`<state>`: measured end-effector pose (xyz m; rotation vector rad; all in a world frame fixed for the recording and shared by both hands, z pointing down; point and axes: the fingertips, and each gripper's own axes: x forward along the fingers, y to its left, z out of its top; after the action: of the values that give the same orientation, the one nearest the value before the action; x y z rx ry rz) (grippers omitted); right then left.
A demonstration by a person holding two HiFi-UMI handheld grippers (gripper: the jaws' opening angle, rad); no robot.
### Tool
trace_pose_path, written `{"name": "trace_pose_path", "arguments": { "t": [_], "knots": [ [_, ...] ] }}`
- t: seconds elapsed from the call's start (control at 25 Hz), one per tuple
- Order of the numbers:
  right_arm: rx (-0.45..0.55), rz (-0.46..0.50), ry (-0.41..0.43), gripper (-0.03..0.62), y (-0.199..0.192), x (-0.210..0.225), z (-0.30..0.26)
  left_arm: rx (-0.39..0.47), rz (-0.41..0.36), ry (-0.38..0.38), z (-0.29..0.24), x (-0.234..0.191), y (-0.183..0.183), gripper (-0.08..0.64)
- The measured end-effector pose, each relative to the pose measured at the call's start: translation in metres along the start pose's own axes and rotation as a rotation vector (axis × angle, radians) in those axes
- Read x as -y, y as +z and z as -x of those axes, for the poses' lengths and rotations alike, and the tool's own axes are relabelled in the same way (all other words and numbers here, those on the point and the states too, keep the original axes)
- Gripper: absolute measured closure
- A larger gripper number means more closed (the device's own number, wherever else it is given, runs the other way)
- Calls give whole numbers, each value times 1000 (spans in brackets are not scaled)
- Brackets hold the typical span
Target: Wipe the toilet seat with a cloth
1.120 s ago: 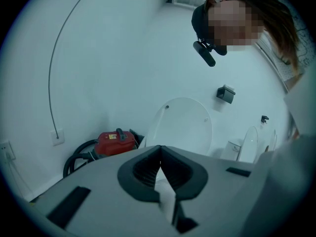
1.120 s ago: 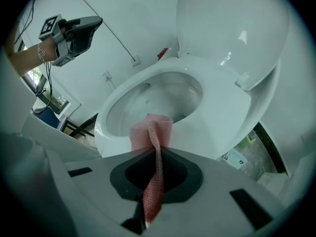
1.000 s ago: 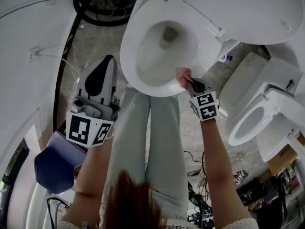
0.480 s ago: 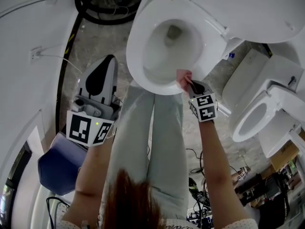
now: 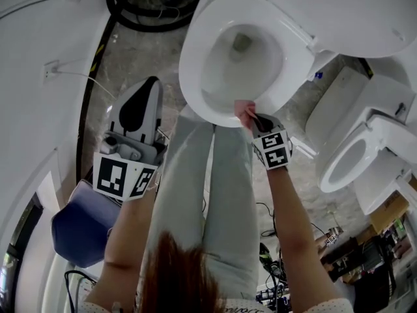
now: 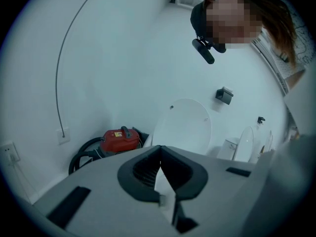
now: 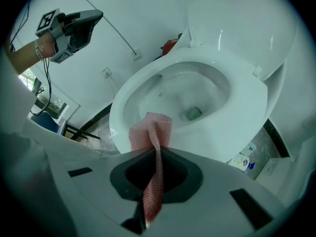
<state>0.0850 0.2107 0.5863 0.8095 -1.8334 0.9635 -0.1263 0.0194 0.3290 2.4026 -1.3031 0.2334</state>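
While the right gripper (image 5: 251,117) presses the pink cloth (image 5: 245,109) on the near rim of the toilet seat (image 5: 190,64) in the head view, the left gripper (image 5: 148,87) hangs well aside over the floor (image 5: 130,57). Its own view shows jaws clenched on nothing. In the right gripper view the jaws clamp only a thin fold of cloth, so rubbing friction could tug it free into the bowl (image 7: 187,98).
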Motion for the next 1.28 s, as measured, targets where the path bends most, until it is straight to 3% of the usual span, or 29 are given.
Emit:
{"name": "trace_pose_path", "arguments": {
  "t": [0.56,1.28],
  "knots": [
    [29,-43,18,568,12,-41,-17,3,20,48,32,-24,-7,558],
    [-10,159,112,568,43,-86,-47,11,33,68,40,-39,-8,557]
  ]
}}
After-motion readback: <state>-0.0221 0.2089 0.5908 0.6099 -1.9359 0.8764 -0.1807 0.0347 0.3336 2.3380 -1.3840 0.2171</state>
